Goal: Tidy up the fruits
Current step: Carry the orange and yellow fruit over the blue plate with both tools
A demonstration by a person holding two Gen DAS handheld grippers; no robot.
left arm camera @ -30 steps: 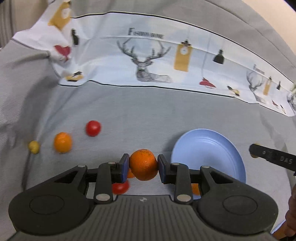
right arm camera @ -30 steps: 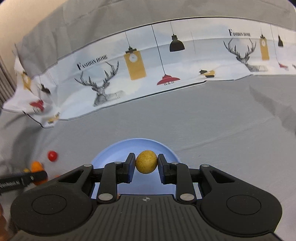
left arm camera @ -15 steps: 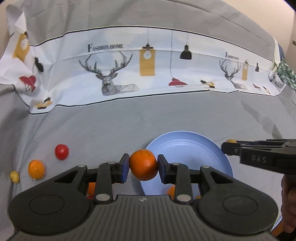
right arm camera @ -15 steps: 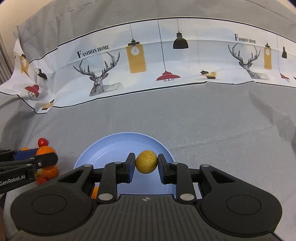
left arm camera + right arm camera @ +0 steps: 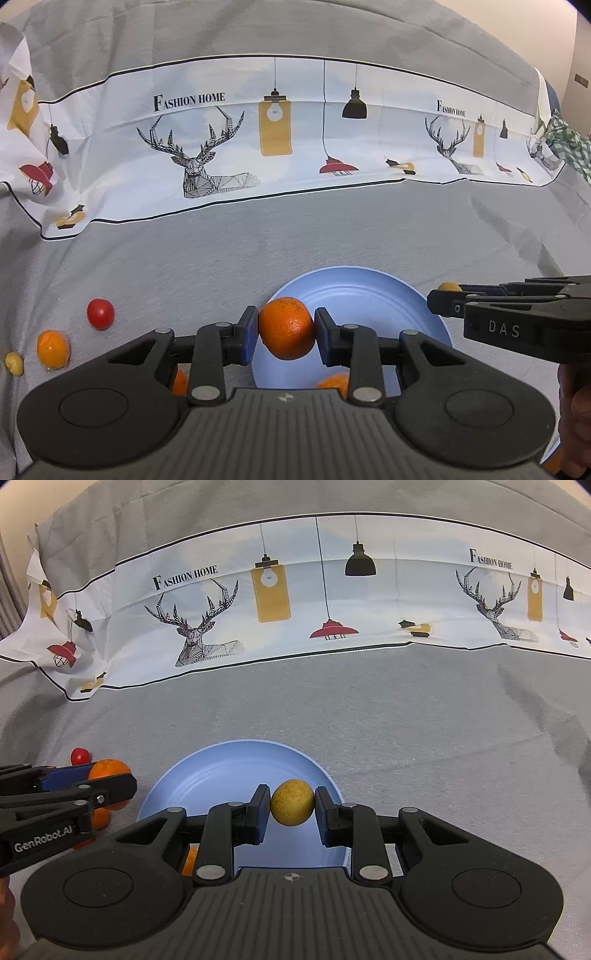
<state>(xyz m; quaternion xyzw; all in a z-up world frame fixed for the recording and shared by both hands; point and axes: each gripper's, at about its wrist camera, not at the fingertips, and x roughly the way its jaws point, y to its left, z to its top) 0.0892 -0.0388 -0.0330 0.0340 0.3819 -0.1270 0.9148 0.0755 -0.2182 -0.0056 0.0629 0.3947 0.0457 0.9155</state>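
A home-like setup, staged for a recording: grey cloth (image 5: 332, 240) drapes the whole surface and rises behind, a printed strip (image 5: 295, 140) at twelve o'clock reads "Fashion Home" among deer and lamps, a blue plate (image 5: 229, 775) sits at six.

Left tongs (image 5: 286, 330): clamped on orange (image 5: 286, 328), over blue plate (image 5: 388, 295) edge.
Right tongs (image 5: 441, 295): grip small yellow fruit (image 5: 448, 286).
Cloth, left: red tomato (image 5: 100, 314).

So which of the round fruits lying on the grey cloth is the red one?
The red fruit farthest back in the left wrist view. The orange fruit and the small yellow fruit lie nearer, beside it.
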